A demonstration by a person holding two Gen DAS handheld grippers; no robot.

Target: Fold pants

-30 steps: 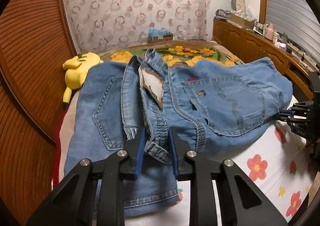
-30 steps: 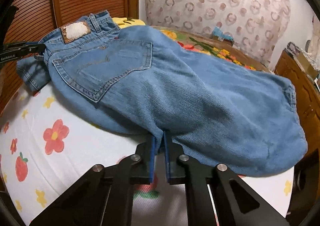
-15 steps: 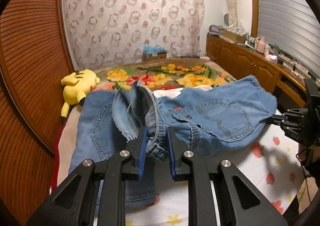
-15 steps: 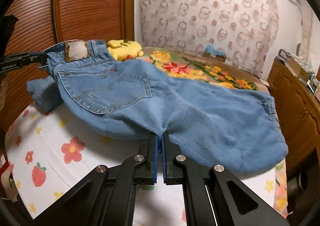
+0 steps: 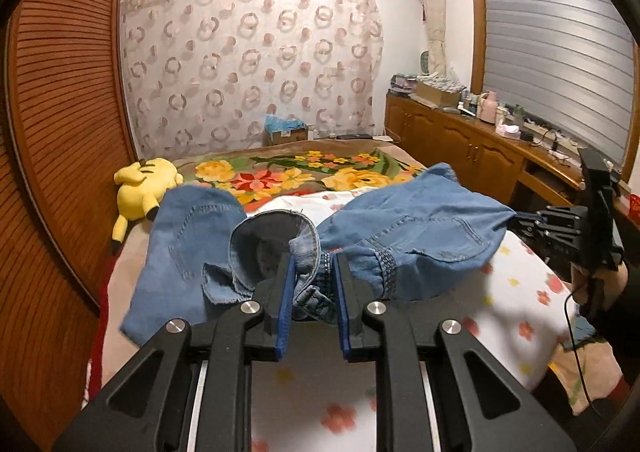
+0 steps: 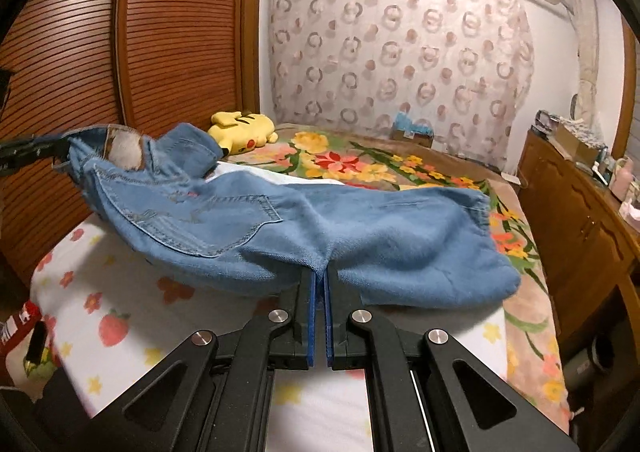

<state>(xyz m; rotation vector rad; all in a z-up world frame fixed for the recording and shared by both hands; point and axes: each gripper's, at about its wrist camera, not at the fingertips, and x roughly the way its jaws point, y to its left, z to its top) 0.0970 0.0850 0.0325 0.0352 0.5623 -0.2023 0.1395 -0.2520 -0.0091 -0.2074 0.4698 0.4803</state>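
Denim pants [image 6: 360,236] hang stretched across the middle of the right wrist frame, raised above the flowered bedsheet [image 6: 120,316], one leg trailing on the bed at centre left of the left wrist frame; the left gripper [image 5: 314,284] is clamped on the bunched waistband at lower centre; the right gripper [image 6: 319,284] pinches the lower edge of the seat, its pads nearly together. A good lift likely needs both grips level and taut, so the legs fall aligned; the yellow plush toy [image 5: 144,187] sits at centre left, well apart.
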